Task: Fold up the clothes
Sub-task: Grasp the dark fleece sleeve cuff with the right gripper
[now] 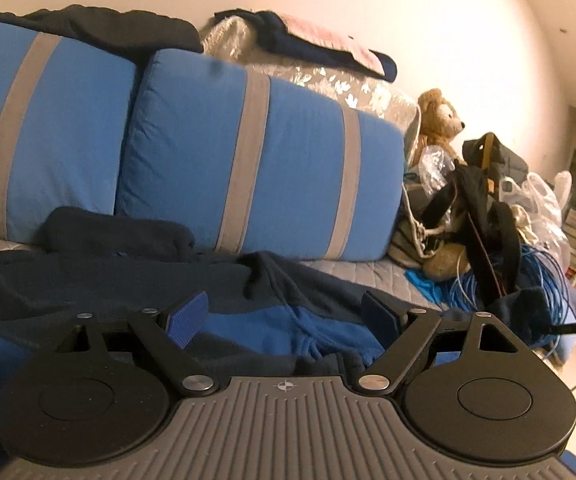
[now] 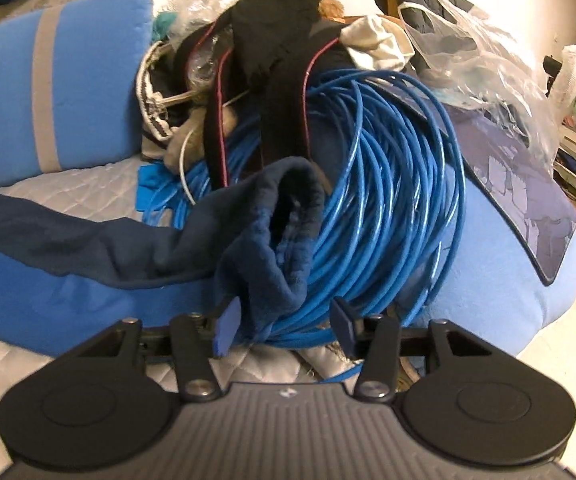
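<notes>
My left gripper (image 1: 285, 318) sits low in its frame, fingers spread wide, nothing between them. My right gripper (image 2: 283, 326) is parted too, low centre, fingers gripping nothing.

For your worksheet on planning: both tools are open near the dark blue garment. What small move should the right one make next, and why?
Probably close the right tool on the sleeve cuff: the cuff hangs between its open fingers, draped over the blue cable coil.

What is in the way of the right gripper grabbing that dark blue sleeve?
Nothing visible. The right gripper is open, and the dark blue sleeve hangs right between its fingers. The blue cable coil lies just behind the cuff, so it might get pinched too.
</notes>
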Demonstrator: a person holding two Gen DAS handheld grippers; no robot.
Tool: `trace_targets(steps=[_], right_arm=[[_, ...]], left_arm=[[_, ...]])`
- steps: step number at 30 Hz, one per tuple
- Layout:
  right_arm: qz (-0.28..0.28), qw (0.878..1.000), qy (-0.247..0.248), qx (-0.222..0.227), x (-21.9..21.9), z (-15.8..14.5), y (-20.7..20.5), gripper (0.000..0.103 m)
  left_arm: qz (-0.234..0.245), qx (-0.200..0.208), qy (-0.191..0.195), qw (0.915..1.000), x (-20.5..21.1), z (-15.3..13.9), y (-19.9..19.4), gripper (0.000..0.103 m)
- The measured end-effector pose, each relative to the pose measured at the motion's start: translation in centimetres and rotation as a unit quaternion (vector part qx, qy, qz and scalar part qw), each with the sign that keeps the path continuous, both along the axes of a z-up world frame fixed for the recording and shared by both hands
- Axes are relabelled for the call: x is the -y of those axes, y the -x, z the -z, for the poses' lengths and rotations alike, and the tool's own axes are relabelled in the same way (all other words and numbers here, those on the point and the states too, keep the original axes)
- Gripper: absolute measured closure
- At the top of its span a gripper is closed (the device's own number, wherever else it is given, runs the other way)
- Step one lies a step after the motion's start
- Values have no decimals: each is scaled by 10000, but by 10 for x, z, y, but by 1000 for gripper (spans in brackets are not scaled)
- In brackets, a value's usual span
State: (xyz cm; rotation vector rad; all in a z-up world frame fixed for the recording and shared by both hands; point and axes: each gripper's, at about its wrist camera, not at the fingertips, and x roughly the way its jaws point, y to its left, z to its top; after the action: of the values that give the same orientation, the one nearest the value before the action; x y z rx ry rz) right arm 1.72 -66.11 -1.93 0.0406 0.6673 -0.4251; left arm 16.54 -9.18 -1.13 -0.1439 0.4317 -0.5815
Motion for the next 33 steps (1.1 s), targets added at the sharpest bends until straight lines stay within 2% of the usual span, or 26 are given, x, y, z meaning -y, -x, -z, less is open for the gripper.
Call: trace_targets(steps=[3,4,5,11,19,23,29,33], right_arm=[[183,9998,-23,-25,4,5,-8,54],[247,9997,-47,-46,5,6,-10,62],[258,9996,-77,-69,5,7,-12,76],[16,9999,102,-111,-13,-7,-17,80],[-565,9981,-23,234,-62,-47,-26,86],[-899,9952,-112,368,-91,-63,-36,89],[-1315,9903,-171,410,-132,-72,-50,90],[-1540,9866,-373,395,-153,-73,-61,90]], left_arm=[[40,-3,-46,10000,2,2,0,19],[47,-1,-51,10000,2,2,0,19],[48,-2,-53,10000,2,2,0,19],[10,-110,-9,9999,2,3,-6,19],[-176,-315,240,9991,-8,4,-13,19],[-143,-313,193,9992,-6,4,-12,19],[-56,-273,100,9996,-3,5,-11,19],[-62,-342,179,9992,-5,6,-13,19]])
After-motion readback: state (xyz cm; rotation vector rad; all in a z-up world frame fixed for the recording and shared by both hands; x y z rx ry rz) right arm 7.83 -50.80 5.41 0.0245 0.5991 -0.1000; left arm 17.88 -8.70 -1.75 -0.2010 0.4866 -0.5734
